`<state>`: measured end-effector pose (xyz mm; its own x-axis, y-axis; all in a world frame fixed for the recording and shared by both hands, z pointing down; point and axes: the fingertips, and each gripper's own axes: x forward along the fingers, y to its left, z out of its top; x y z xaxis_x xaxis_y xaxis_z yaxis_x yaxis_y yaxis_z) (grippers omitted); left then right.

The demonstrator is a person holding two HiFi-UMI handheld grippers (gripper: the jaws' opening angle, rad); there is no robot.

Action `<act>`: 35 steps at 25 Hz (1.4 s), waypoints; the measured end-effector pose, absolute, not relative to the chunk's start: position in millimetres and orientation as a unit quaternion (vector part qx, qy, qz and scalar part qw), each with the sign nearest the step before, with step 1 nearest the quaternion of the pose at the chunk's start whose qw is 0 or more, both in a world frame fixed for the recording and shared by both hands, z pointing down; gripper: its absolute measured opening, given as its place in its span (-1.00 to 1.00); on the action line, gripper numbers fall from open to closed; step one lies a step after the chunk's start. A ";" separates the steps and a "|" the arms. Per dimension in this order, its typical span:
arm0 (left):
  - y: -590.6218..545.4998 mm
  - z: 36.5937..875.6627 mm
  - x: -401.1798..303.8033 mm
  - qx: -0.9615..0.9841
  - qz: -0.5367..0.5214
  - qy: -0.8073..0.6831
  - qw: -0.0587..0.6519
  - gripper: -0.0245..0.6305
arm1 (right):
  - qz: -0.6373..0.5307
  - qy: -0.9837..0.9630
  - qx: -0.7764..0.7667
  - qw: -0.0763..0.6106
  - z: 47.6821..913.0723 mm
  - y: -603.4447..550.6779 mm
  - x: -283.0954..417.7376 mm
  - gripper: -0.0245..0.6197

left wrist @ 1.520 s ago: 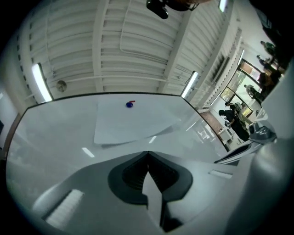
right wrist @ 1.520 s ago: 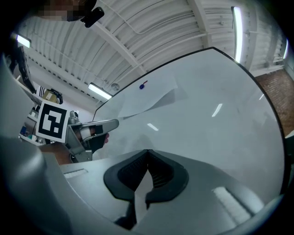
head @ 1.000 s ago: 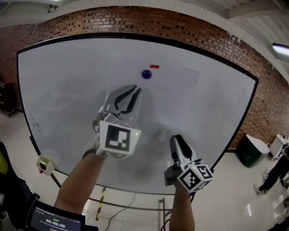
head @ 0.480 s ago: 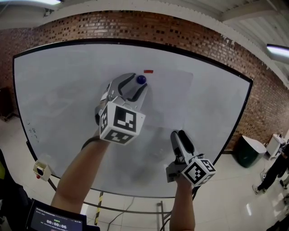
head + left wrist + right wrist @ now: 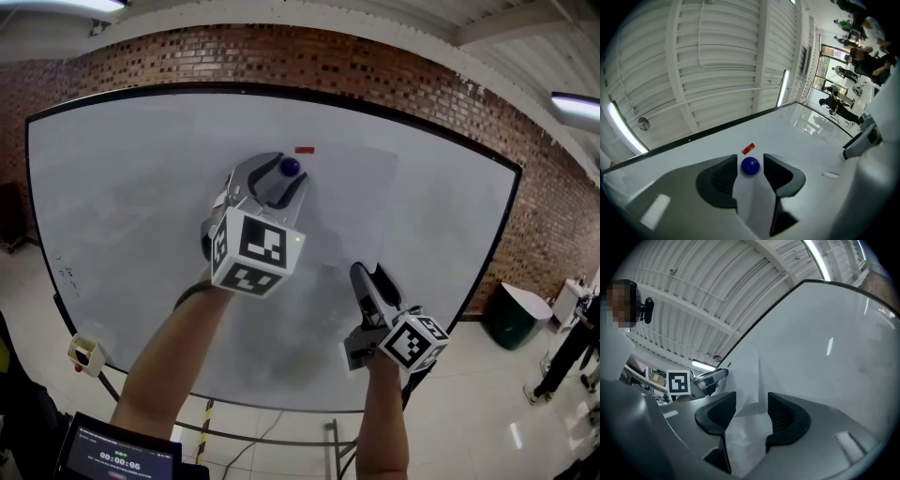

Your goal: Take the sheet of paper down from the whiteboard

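A white sheet of paper [image 5: 352,202] hangs flat on the whiteboard [image 5: 122,187], with a blue round magnet [image 5: 290,167] on its upper left and a small red magnet [image 5: 305,149] just above it. My left gripper [image 5: 279,162] is open, its jaws either side of the blue magnet [image 5: 750,165], with thin gaps showing. The red magnet [image 5: 748,148] lies just beyond. Lower right, my right gripper [image 5: 368,273] points up at the sheet's bottom edge. Its jaws are opening, and the paper's lower edge [image 5: 745,376] lies between them, unpressed, in the right gripper [image 5: 751,401] view.
A brick wall [image 5: 394,66] surrounds the board. A small holder [image 5: 87,352] hangs at the board's lower left corner. A dark bin [image 5: 520,314] and a person [image 5: 567,361] stand on the floor at the right. A timer screen [image 5: 117,455] shows bottom left.
My left gripper rose to the blue magnet and its jaws spread around it. The right gripper's jaws parted and it rose slightly. Since half a second ago both hands have hardly moved.
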<state>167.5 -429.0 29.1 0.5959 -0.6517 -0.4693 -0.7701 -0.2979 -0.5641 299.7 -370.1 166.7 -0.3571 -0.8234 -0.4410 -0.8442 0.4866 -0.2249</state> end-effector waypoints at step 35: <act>-421.9 32.6 159.3 -0.824 0.099 0.414 0.373 -0.55 | 0.029 0.837 -0.472 0.277 167.6 -362.9 273.8 -0.88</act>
<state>159.3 -421.9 32.6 0.6371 -0.6096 -0.4717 -0.7567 -0.3782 -0.5333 273.8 -362.9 167.6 -0.4013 -0.7732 -0.4911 -0.8055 0.5532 -0.2127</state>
